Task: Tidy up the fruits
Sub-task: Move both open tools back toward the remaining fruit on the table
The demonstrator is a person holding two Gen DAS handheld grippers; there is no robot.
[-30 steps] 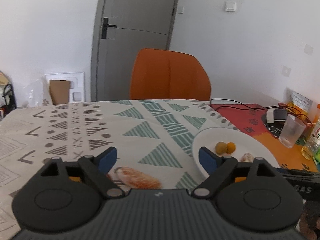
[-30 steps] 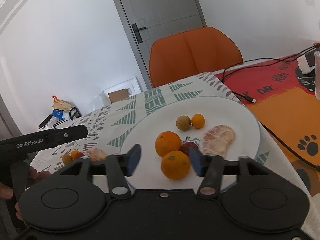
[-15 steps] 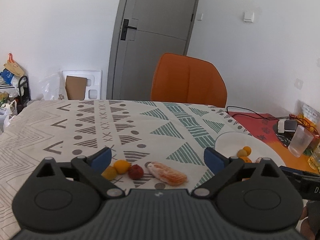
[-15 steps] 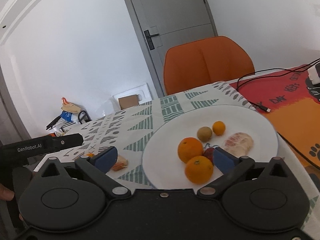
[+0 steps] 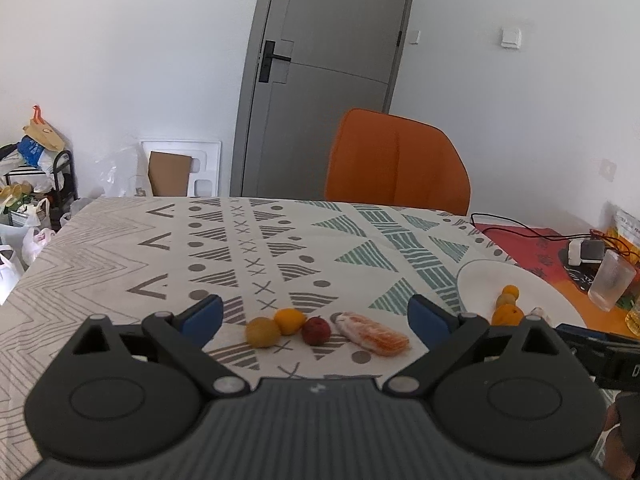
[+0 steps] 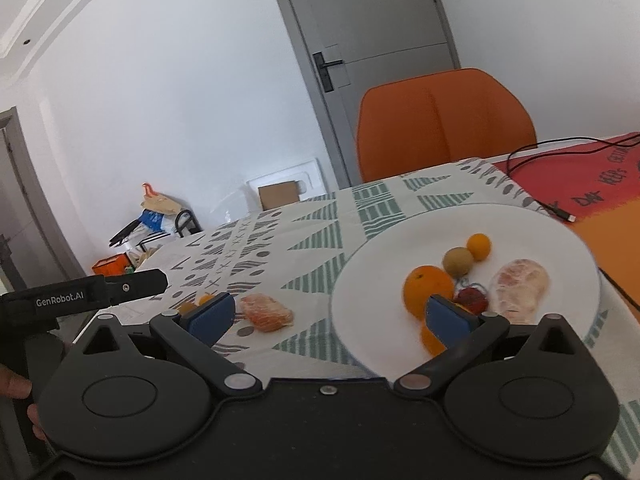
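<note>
In the left wrist view my left gripper (image 5: 316, 316) is open and empty above the patterned tablecloth. Between its fingers lie a yellow-brown fruit (image 5: 262, 332), a small orange fruit (image 5: 290, 321), a red fruit (image 5: 315, 330) and a peeled citrus piece (image 5: 373, 333). A white plate (image 5: 480, 280) lies to the right. In the right wrist view my right gripper (image 6: 328, 316) is open and empty. The plate (image 6: 376, 280) holds an orange (image 6: 426, 289), a brown fruit (image 6: 457, 261), a small orange fruit (image 6: 479, 246), a red fruit (image 6: 472, 300) and a peeled piece (image 6: 519, 289). A second orange (image 6: 431, 338) is partly hidden by my right finger.
An orange chair (image 5: 396, 164) stands at the table's far side before a grey door (image 5: 320, 76). A plastic cup (image 5: 611, 280), a black cable (image 5: 520, 228) and a red-orange mat (image 6: 592, 192) are at the right. Bags and a rack (image 5: 28, 188) stand on the floor left.
Both grippers have pulled back and swung left. My right gripper has opened wider, away from the orange on the plate. The loose fruits on the cloth have come into the left view.
</note>
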